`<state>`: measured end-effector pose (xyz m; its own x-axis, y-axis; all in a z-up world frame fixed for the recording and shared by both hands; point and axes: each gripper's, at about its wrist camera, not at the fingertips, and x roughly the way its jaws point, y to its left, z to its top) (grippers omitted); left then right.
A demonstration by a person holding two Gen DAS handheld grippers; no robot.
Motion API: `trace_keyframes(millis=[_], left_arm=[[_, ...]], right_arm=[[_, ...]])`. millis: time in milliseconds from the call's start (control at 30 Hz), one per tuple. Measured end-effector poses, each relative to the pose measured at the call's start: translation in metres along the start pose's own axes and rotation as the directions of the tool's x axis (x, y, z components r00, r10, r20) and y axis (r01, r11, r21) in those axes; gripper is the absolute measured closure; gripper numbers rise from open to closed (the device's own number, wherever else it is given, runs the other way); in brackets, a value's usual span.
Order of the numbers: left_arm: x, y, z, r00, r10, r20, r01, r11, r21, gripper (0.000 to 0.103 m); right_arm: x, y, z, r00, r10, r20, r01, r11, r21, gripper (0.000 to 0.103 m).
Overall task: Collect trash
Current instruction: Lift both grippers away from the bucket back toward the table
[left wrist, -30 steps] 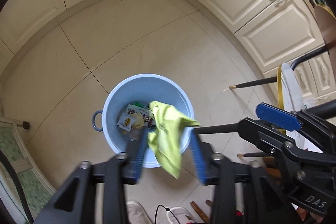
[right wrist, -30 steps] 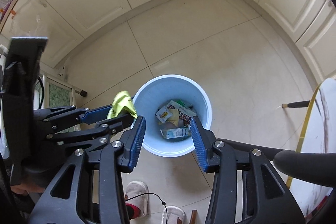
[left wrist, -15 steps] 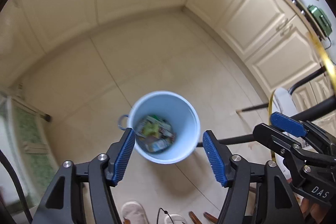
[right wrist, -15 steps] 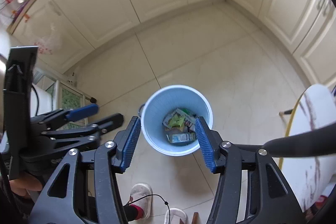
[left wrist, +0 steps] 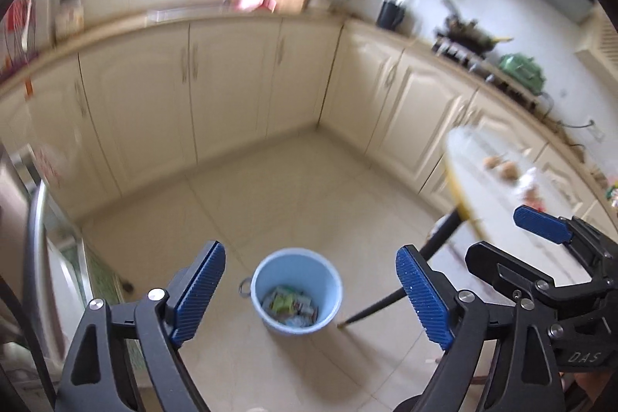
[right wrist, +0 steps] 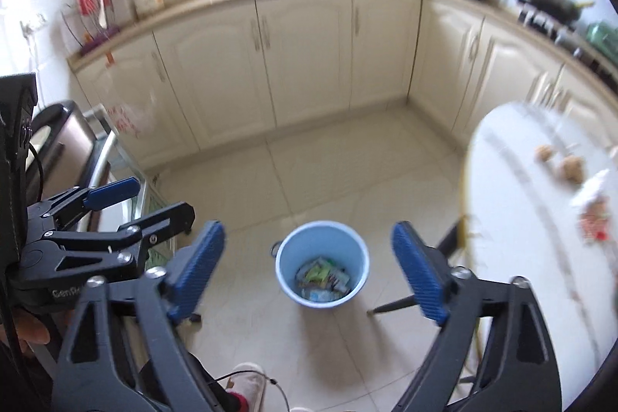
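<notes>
A light blue bin (left wrist: 296, 290) stands on the tiled floor and holds several wrappers (left wrist: 289, 306); it also shows in the right wrist view (right wrist: 322, 263). My left gripper (left wrist: 311, 294) is open and empty, raised well above the bin. My right gripper (right wrist: 309, 271) is open and empty too, held beside the left one. Small scraps of trash (right wrist: 567, 167) lie on the white round table (right wrist: 513, 230) to the right.
Cream cabinets (right wrist: 305, 56) line the back and right walls under a cluttered counter. A black table leg (left wrist: 440, 242) slants down beside the bin. A steel appliance (right wrist: 65, 141) stands at the left. A slippered foot (right wrist: 247, 385) is below.
The left gripper let go of the yellow-green wrapper, which fell into the bin. Both grippers opened wide, rose and tilted up, so the cabinets, counter and table came into view.
</notes>
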<state>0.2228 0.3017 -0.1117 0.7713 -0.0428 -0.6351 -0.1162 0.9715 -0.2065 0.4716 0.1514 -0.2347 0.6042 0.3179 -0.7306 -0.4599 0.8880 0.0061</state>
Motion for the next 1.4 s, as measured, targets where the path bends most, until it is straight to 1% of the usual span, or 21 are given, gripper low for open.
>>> trace_keyframes(millis=[100, 133, 167, 233, 300, 333, 467, 533, 600, 667, 733, 767, 867, 900, 933, 1000, 1067, 1100, 1133, 1300, 1400], left_arm=[[-0.047, -0.038, -0.013, 0.994, -0.001, 0.105, -0.004, 0.999, 0.046, 0.007], [-0.059, -0.053, -0.023, 0.991, -0.002, 0.135, -0.006, 0.998, 0.062, 0.005], [-0.074, -0.068, -0.030, 0.985, -0.003, 0.173, -0.011, 0.997, 0.079, 0.003], [-0.099, -0.092, -0.043, 0.972, -0.002, 0.235, -0.026, 0.993, 0.114, 0.001], [-0.127, -0.115, -0.057, 0.954, -0.004, 0.301, -0.043, 0.987, 0.152, 0.001], [-0.138, -0.125, -0.071, 0.945, -0.007, 0.328, -0.051, 0.984, 0.168, 0.001], [-0.176, -0.170, -0.103, 0.901, -0.020, 0.432, -0.080, 0.974, 0.211, 0.001], [-0.193, -0.191, -0.118, 0.879, -0.027, 0.476, -0.093, 0.970, 0.226, 0.001], [-0.210, -0.200, -0.136, 0.860, -0.033, 0.509, -0.099, 0.968, 0.229, 0.001], [-0.216, -0.217, -0.149, 0.837, -0.051, 0.544, -0.096, 0.967, 0.237, 0.001], [-0.221, -0.229, -0.162, 0.824, -0.082, 0.560, -0.077, 0.964, 0.256, 0.001], [-0.218, -0.233, -0.173, 0.814, -0.098, 0.573, -0.070, 0.962, 0.263, 0.001], [-0.217, -0.238, -0.186, 0.791, -0.126, 0.598, -0.056, 0.960, 0.276, 0.001], [-0.214, -0.231, -0.189, 0.786, -0.134, 0.604, -0.050, 0.959, 0.278, 0.001], [-0.215, -0.237, -0.193, 0.783, -0.142, 0.605, -0.045, 0.958, 0.283, 0.001], [-0.208, -0.219, -0.196, 0.777, -0.156, 0.610, -0.035, 0.956, 0.290, 0.001], [-0.209, -0.206, -0.198, 0.777, -0.162, 0.609, -0.032, 0.955, 0.294, 0.001], [-0.207, -0.200, -0.197, 0.777, -0.166, 0.607, -0.027, 0.955, 0.296, 0.001], [-0.207, -0.198, -0.198, 0.777, -0.187, 0.601, -0.010, 0.951, 0.308, 0.001], [-0.203, -0.187, -0.189, 0.778, -0.202, 0.596, 0.001, 0.948, 0.319, 0.001], [-0.190, -0.190, -0.176, 0.789, -0.204, 0.579, 0.008, 0.946, 0.323, 0.001]], right_arm=[[-0.059, -0.001, -0.002, 0.995, -0.039, 0.089, 0.039, 0.999, 0.001, 0.005], [-0.076, -0.001, -0.002, 0.992, -0.051, 0.116, 0.050, 0.999, 0.006, 0.003], [-0.098, -0.003, -0.004, 0.986, -0.066, 0.151, 0.065, 0.998, 0.011, 0.000], [-0.135, -0.009, -0.006, 0.974, -0.092, 0.206, 0.090, 0.996, 0.020, 0.000], [-0.173, -0.012, -0.010, 0.956, -0.120, 0.268, 0.114, 0.993, 0.039, 0.000], [-0.190, -0.015, -0.011, 0.948, -0.131, 0.289, 0.122, 0.991, 0.048, 0.000], [-0.252, -0.021, -0.021, 0.909, -0.185, 0.374, 0.161, 0.982, 0.094, 0.000], [-0.280, -0.024, -0.026, 0.885, -0.215, 0.413, 0.183, 0.976, 0.116, 0.000], [-0.306, -0.026, -0.032, 0.860, -0.246, 0.446, 0.207, 0.969, 0.135, 0.000], [-0.329, -0.028, -0.033, 0.836, -0.264, 0.481, 0.219, 0.964, 0.149, 0.000], [-0.351, -0.032, -0.037, 0.813, -0.289, 0.505, 0.238, 0.957, 0.164, 0.000], [-0.362, -0.033, -0.039, 0.798, -0.304, 0.520, 0.250, 0.953, 0.173, 0.000], [-0.387, -0.037, -0.045, 0.764, -0.341, 0.547, 0.280, 0.940, 0.195, 0.000], [-0.394, -0.037, -0.046, 0.754, -0.350, 0.555, 0.287, 0.937, 0.201, 0.000], [-0.402, -0.039, -0.048, 0.746, -0.357, 0.562, 0.291, 0.934, 0.207, 0.000], [-0.411, -0.041, -0.049, 0.734, -0.371, 0.569, 0.302, 0.928, 0.216, 0.000], [-0.418, -0.044, -0.051, 0.723, -0.381, 0.576, 0.309, 0.924, 0.225, 0.000], [-0.418, -0.045, -0.051, 0.721, -0.387, 0.575, 0.313, 0.922, 0.228, 0.000], [-0.419, -0.045, -0.051, 0.720, -0.391, 0.574, 0.316, 0.920, 0.230, 0.000], [-0.417, -0.060, -0.054, 0.719, -0.405, 0.565, 0.324, 0.914, 0.244, 0.000], [-0.411, -0.074, -0.055, 0.723, -0.417, 0.551, 0.327, 0.909, 0.259, 0.000]])
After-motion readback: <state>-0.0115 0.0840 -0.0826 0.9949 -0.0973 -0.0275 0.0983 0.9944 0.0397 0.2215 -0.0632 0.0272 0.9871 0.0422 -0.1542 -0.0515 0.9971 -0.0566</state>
